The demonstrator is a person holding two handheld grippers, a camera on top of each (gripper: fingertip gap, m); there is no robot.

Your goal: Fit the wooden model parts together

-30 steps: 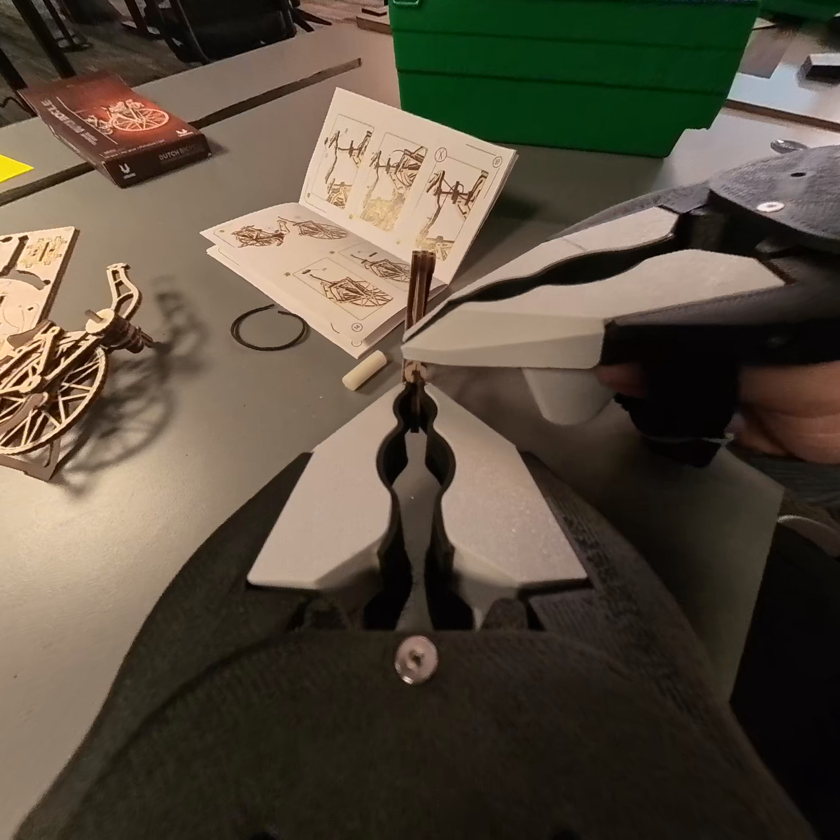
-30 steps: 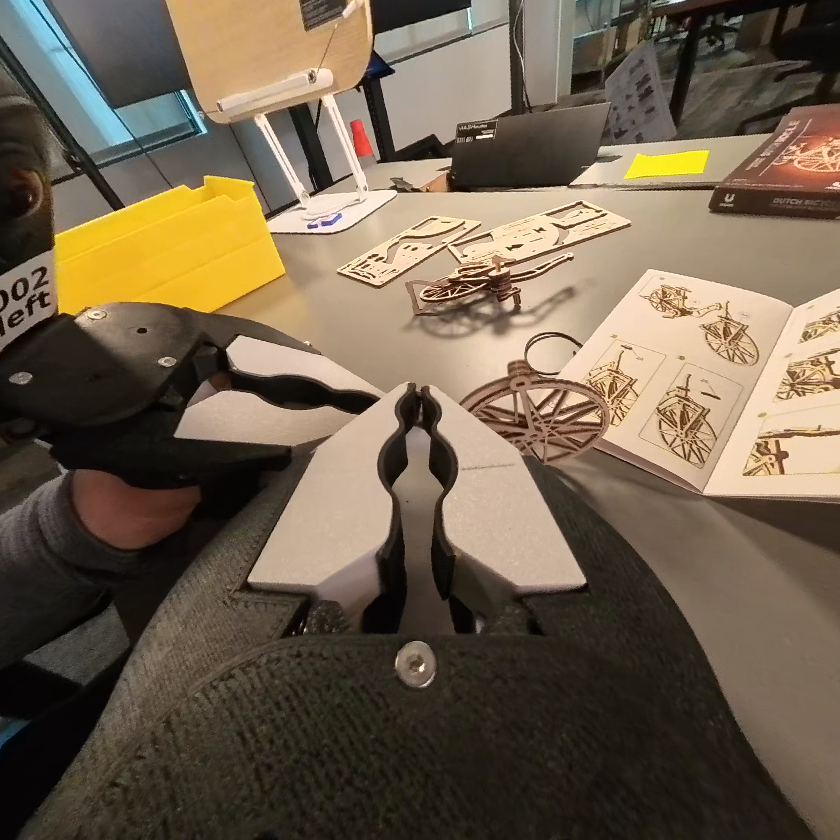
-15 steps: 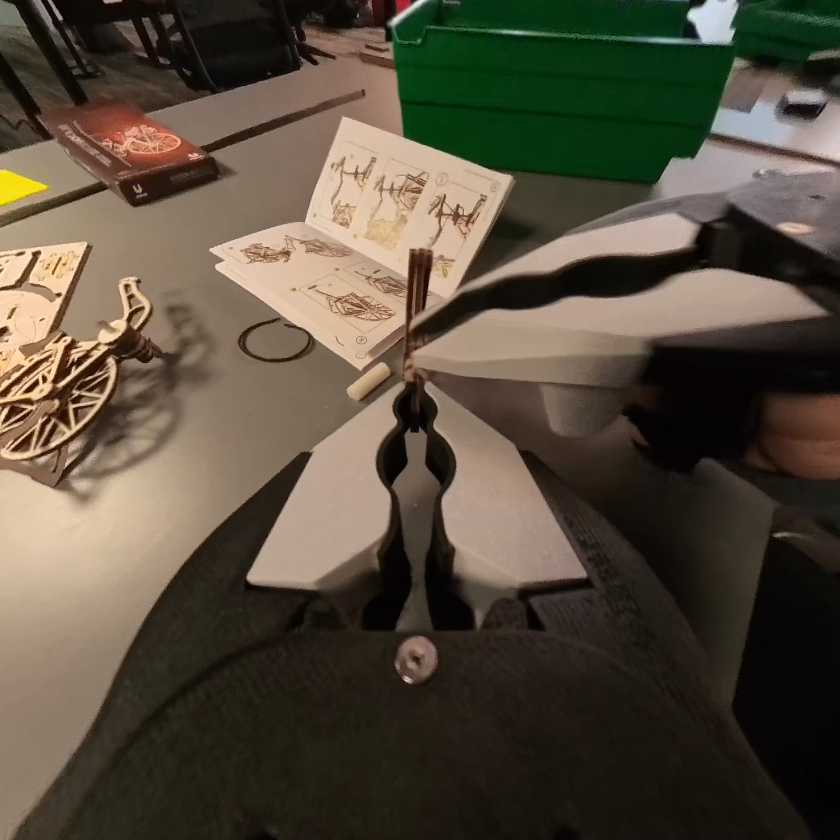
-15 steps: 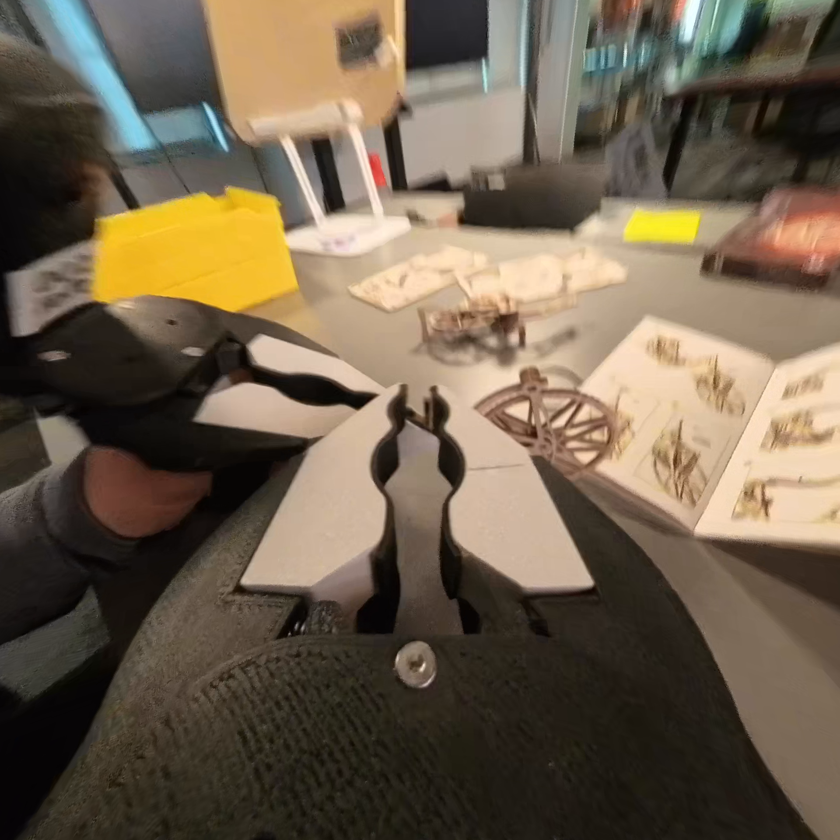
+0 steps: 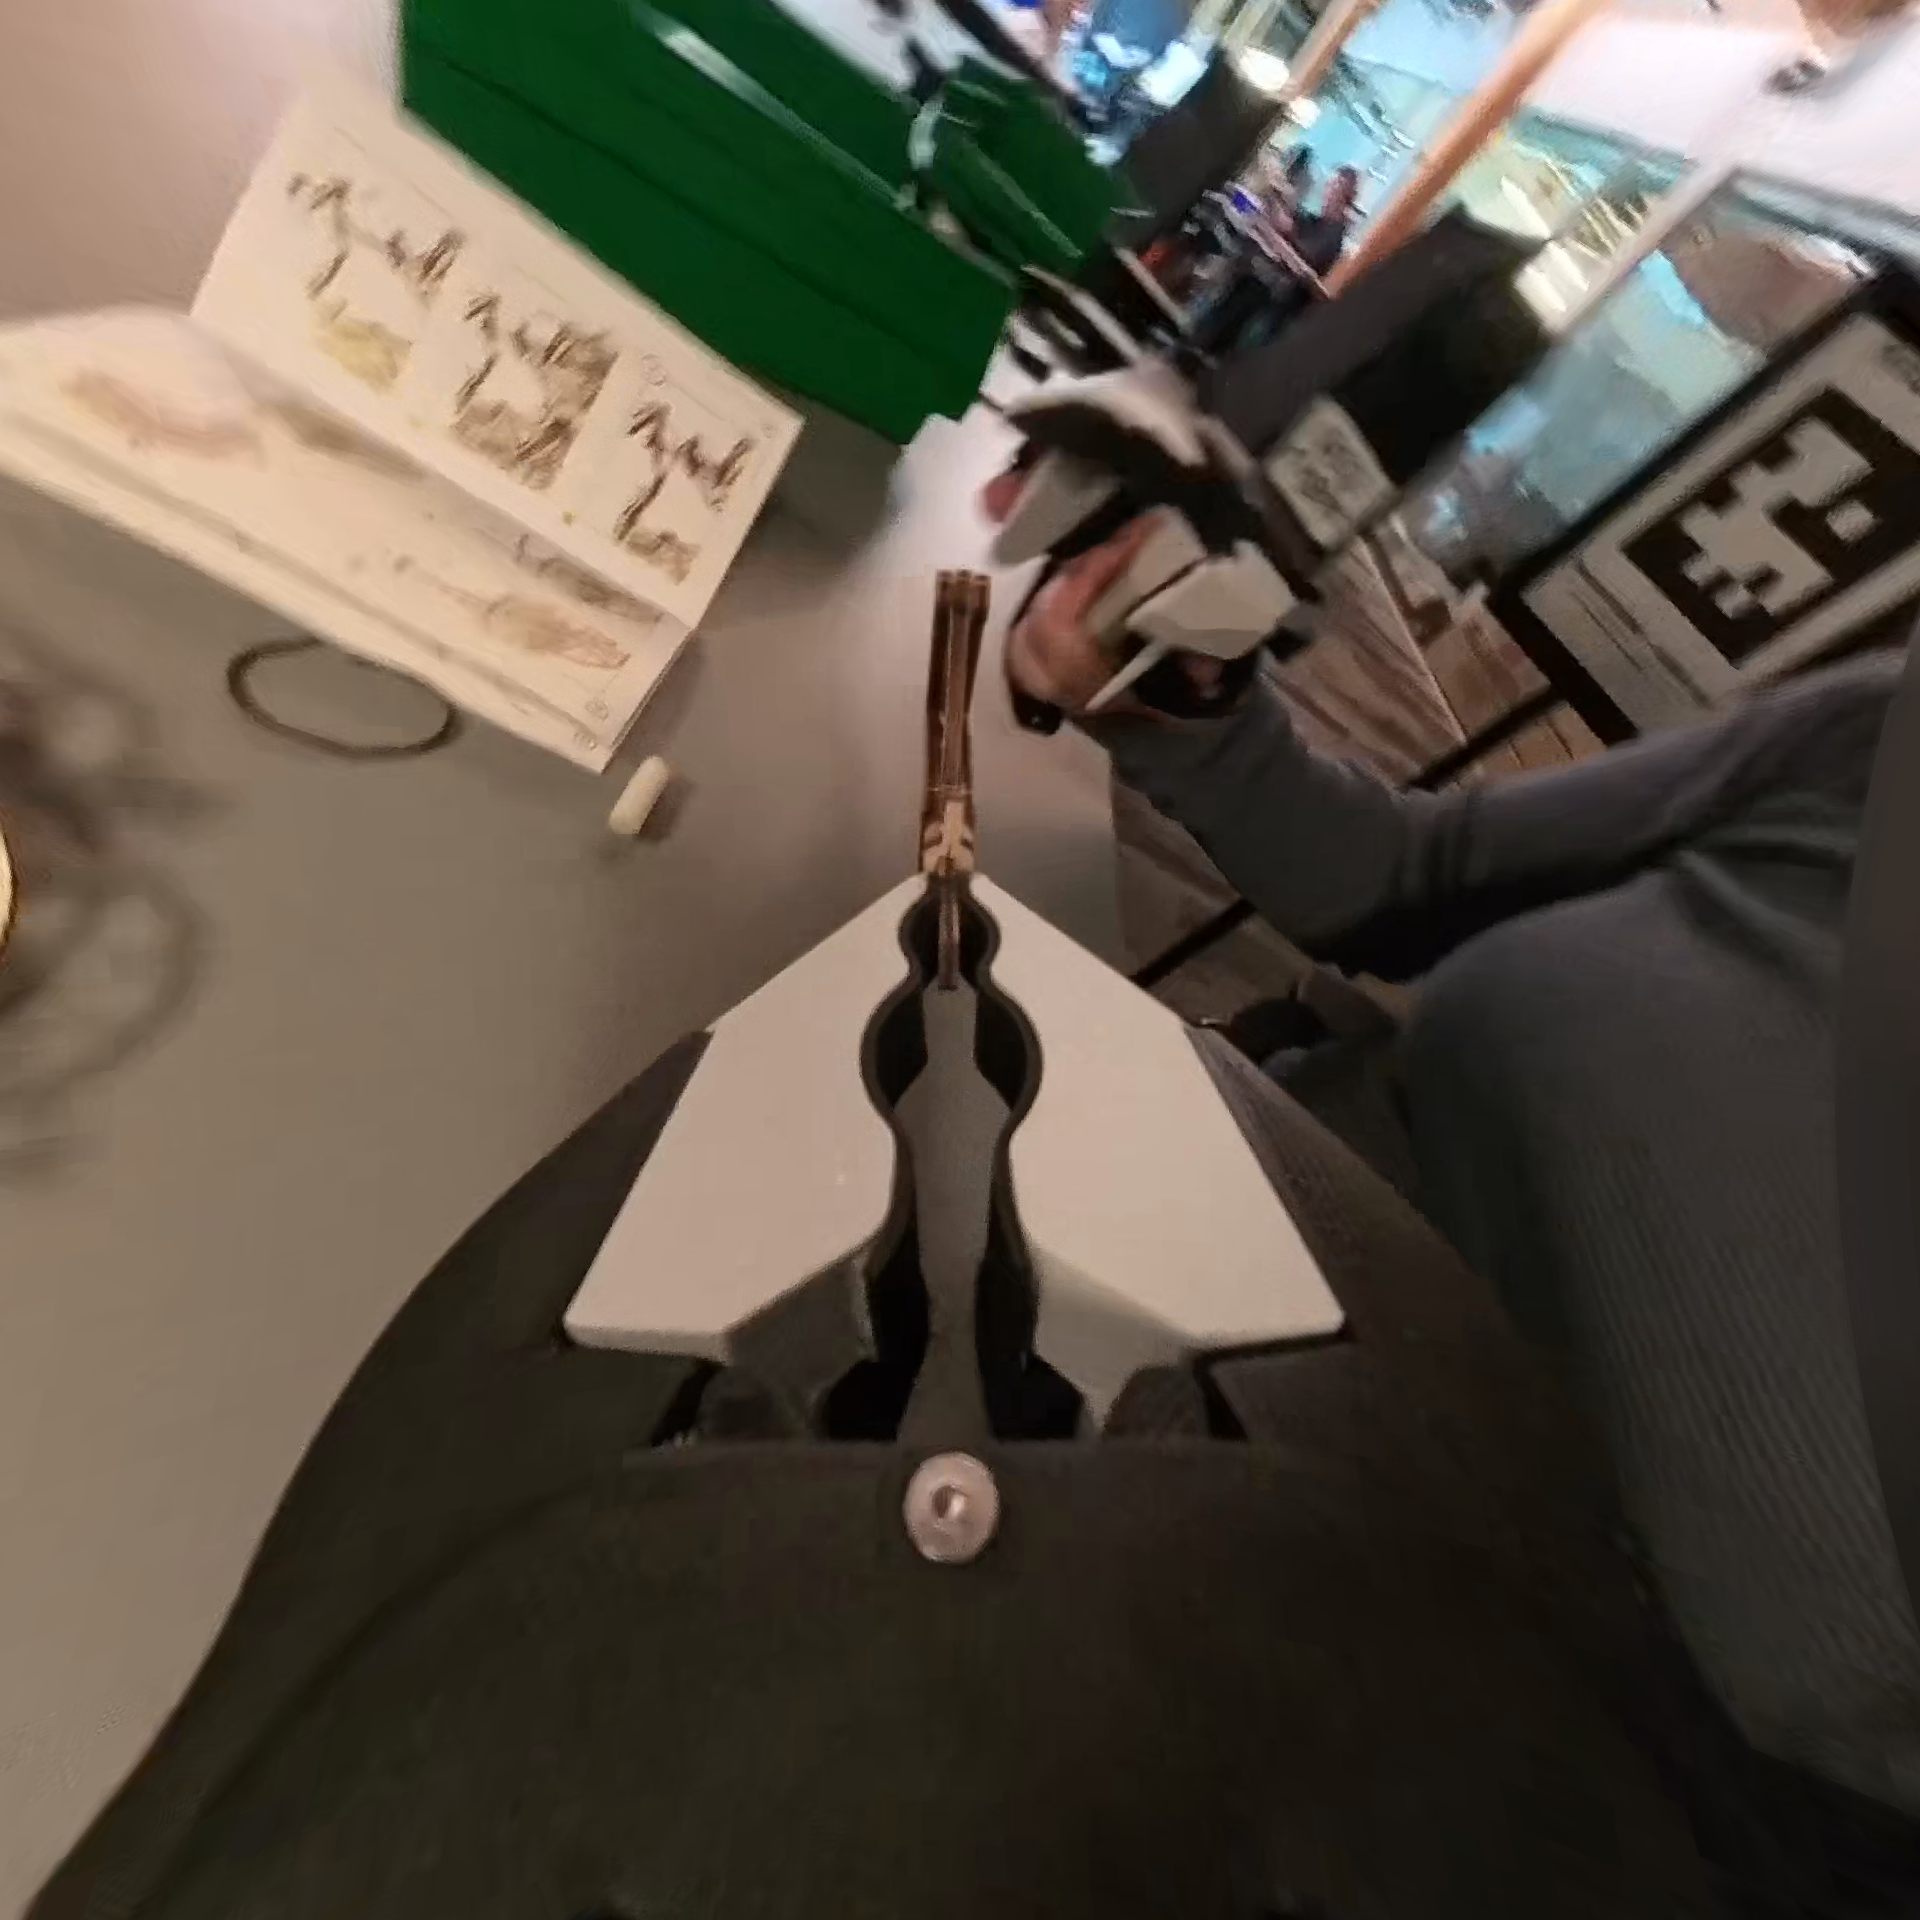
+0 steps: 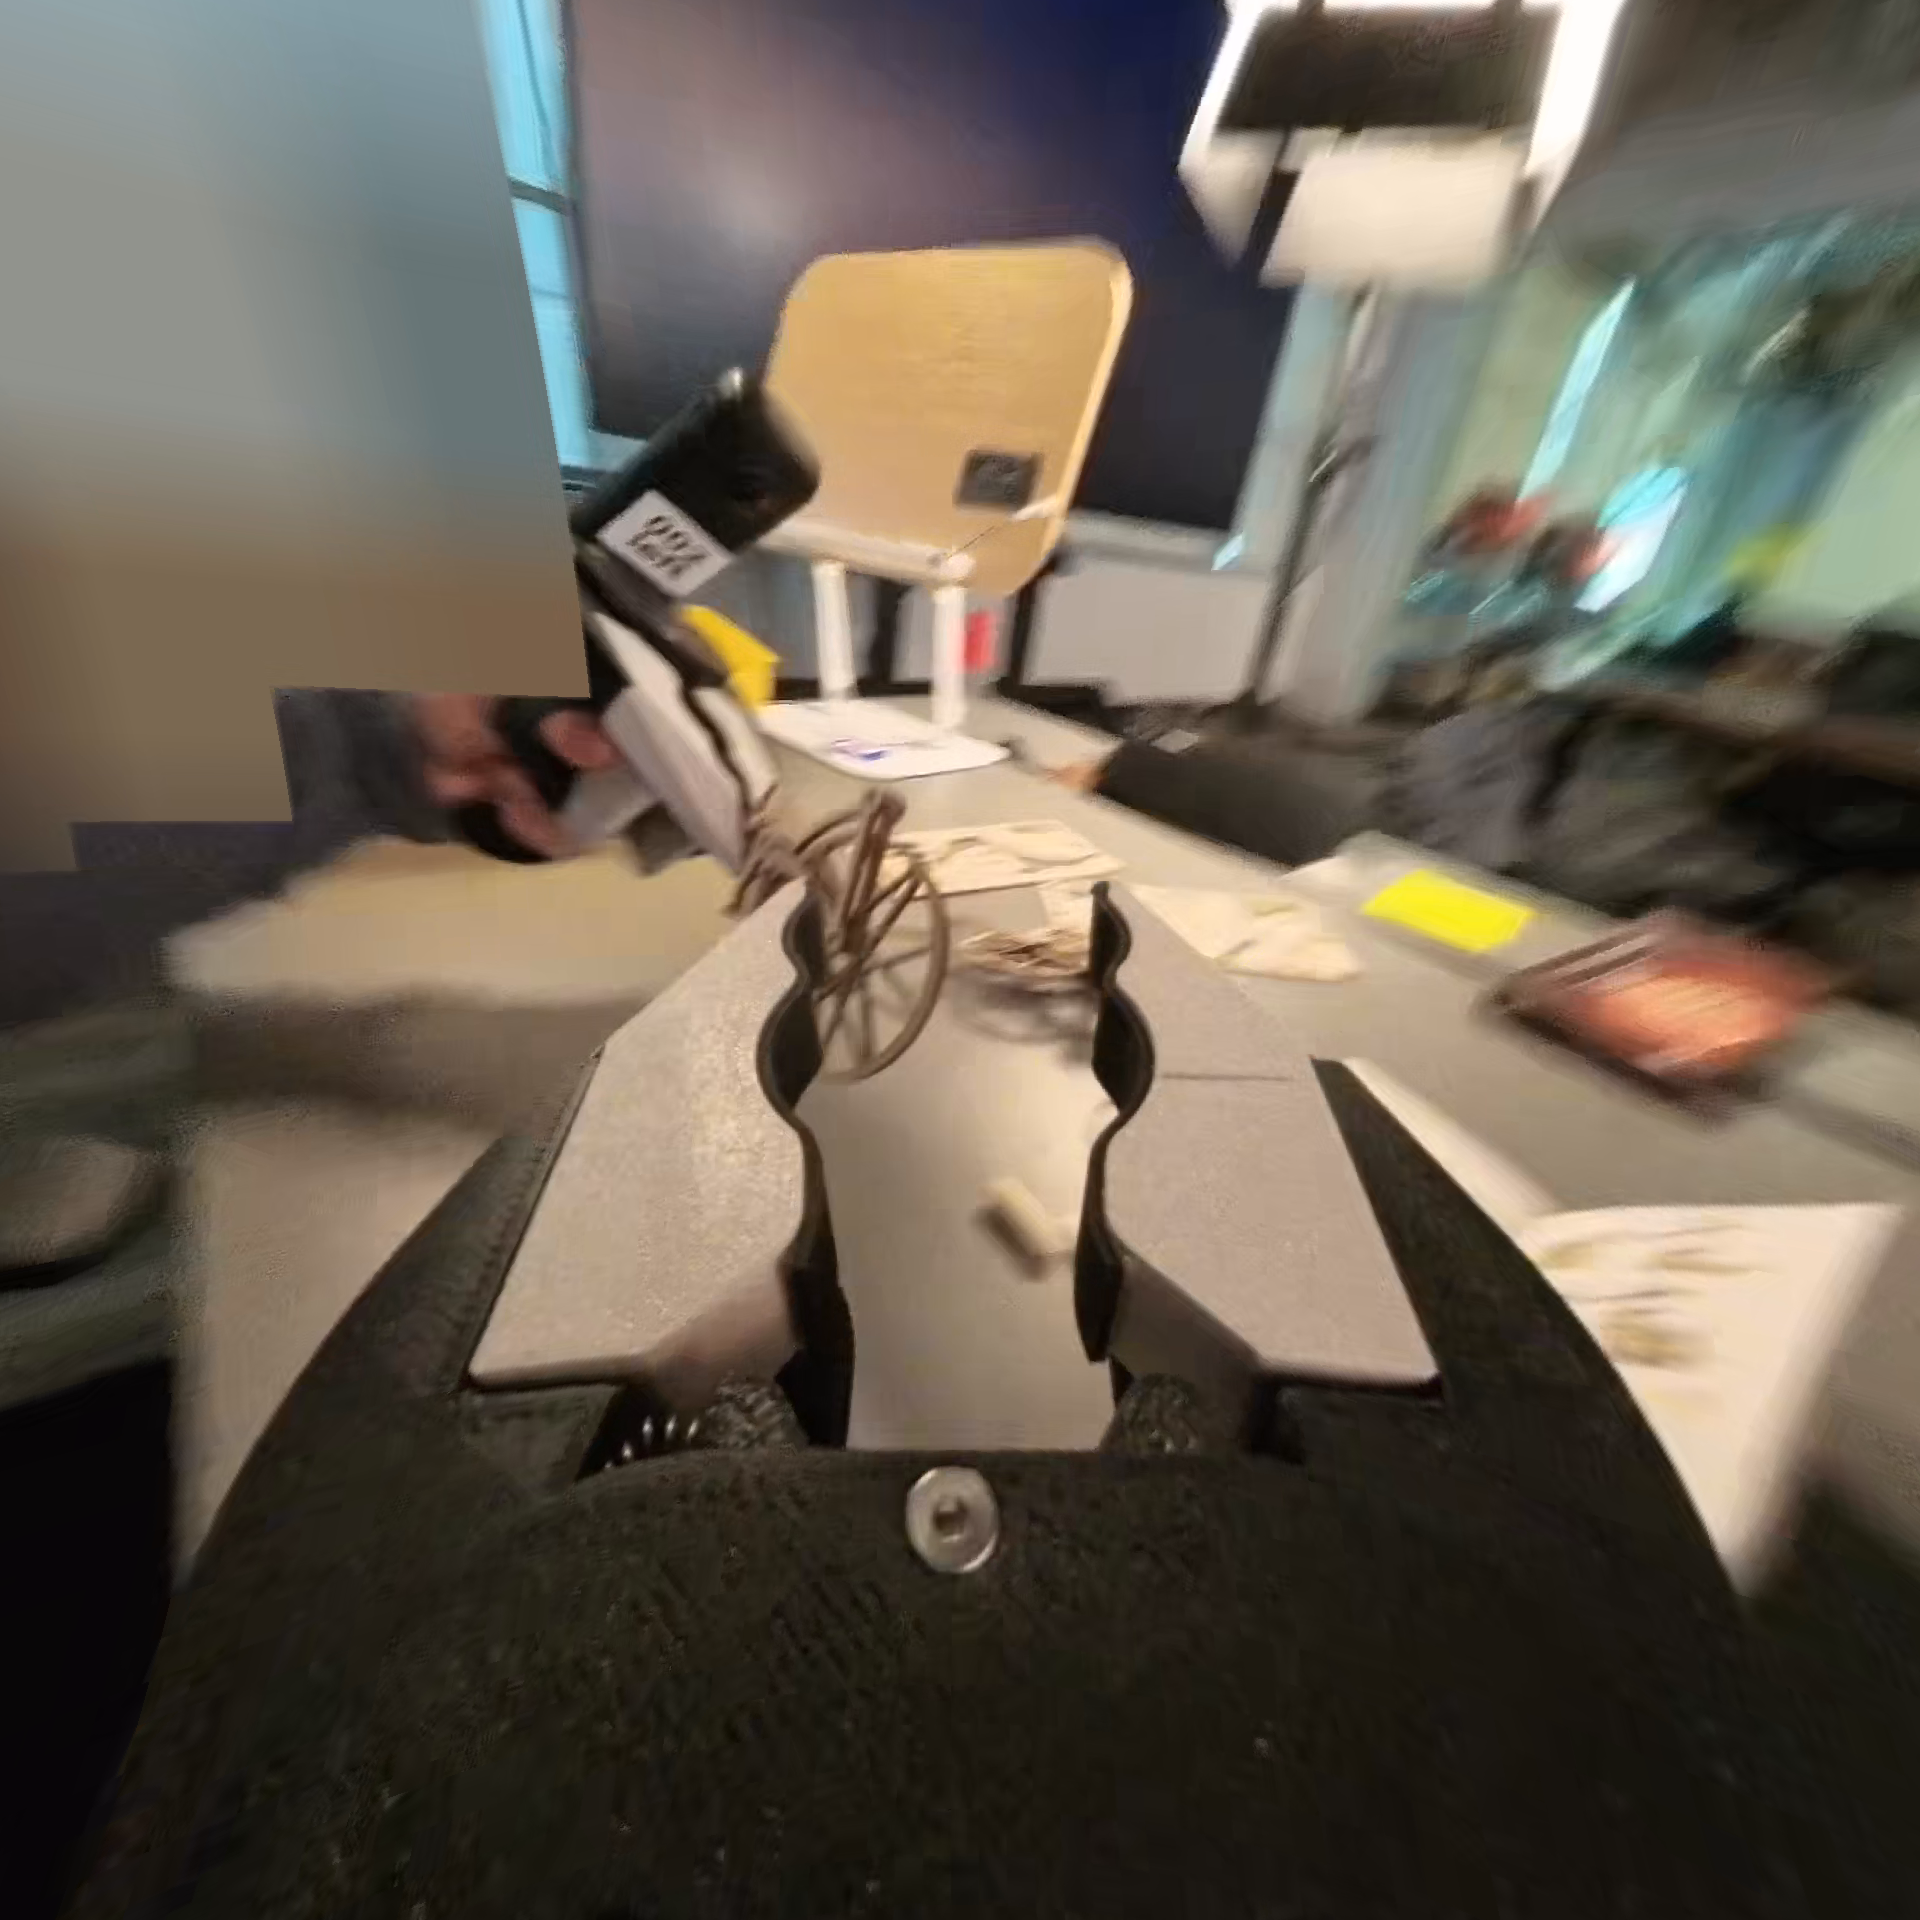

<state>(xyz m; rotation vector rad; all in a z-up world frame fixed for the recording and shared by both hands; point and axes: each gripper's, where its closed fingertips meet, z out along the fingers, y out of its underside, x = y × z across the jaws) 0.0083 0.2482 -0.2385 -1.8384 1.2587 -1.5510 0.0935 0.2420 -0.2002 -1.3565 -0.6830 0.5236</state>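
Wheel pinched edge-on in left gripper, right gripper spread empty; likely mid-assembly, needing the next part.

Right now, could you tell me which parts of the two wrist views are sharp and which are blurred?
Left wrist view: the left tool and wooden wheel are crisp; booklet and background smear. Right wrist view: only the right tool is sharp; the table is streaked.

right tool jaws wide apart | left tool clamps wooden wheel above table
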